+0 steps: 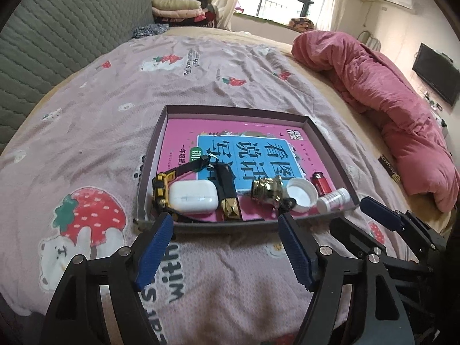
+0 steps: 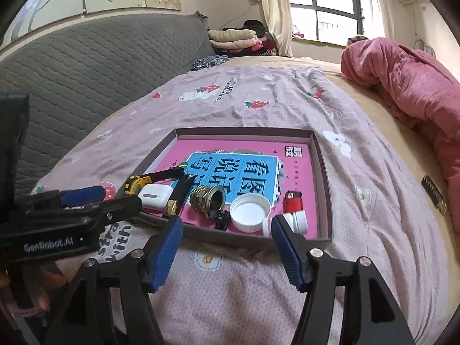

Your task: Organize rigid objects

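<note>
Both claws hang released over the bedspread, just short of the near wall of the shallow box tray [image 1: 235,223], with nothing between their blue pads. The left claw [image 1: 225,221] faces the near left part of the tray; the right claw [image 2: 227,224] faces the near right part.

The rigid objects all lie inside the tray, crowded along its near edge on top of a pink and blue book [image 1: 253,146]. From left to right: a yellow tape measure [image 1: 161,185] with its black strap trailing far-right, a white earbud case [image 1: 193,195] touching it, a black and gold bar [image 1: 228,198], a brass threaded fitting [image 1: 266,191], a white bottle cap [image 1: 300,194] lying open side up, a red lighter [image 1: 319,182] and a small white pill bottle [image 1: 333,199] on its side in the near right corner.

The placing seems finished, so the step in hand looks like drawing clear. To do it well, lift both claws up and toward the near side with the pads kept wide, so no tip catches the tray wall or the black strap. The pill bottle lies just beyond the right claw's right pad [image 2: 287,254] and may roll if nudged; the soft bed would let the tray tilt under any push.
</note>
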### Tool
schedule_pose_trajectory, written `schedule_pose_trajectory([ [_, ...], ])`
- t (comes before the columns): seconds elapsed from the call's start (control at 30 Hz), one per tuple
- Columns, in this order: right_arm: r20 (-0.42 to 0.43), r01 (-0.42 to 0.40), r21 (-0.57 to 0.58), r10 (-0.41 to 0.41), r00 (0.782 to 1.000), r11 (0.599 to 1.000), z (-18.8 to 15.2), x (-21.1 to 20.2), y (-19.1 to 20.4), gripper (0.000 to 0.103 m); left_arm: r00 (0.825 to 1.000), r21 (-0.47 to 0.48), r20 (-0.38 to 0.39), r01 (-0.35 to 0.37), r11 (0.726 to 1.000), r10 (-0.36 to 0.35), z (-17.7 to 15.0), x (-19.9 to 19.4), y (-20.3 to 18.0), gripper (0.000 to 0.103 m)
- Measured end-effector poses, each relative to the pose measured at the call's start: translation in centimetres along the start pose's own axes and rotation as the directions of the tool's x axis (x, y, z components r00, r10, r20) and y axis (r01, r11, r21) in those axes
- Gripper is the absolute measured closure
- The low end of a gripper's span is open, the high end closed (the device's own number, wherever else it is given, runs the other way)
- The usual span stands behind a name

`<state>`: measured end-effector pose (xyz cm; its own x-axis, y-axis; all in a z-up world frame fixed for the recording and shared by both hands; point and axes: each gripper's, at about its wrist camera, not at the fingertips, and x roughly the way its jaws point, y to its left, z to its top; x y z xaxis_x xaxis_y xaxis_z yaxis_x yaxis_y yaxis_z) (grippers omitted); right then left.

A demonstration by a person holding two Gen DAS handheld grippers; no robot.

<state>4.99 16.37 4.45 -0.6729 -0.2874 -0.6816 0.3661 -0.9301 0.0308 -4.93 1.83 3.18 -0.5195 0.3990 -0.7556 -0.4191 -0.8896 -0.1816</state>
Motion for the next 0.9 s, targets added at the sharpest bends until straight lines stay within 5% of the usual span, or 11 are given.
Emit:
schedule_pose_trajectory([
  [0.33,0.016,0.048,0.008,-0.048,0.999,0.999,-1.2,-1.9,0.4,0.039,0.999,-0.002,0.054,0.002,1.0,-0.002,-1.4,-2.2,0.2,0.025],
  [0.9,0.008,0.097,-0.003,-0.097,0.995,0.995,-4.1,-2.1,0.5,0.039,0.998,0.024,-0.035,-0.051,0.998,0.052,-4.4,-1.2,0.1,0.025],
])
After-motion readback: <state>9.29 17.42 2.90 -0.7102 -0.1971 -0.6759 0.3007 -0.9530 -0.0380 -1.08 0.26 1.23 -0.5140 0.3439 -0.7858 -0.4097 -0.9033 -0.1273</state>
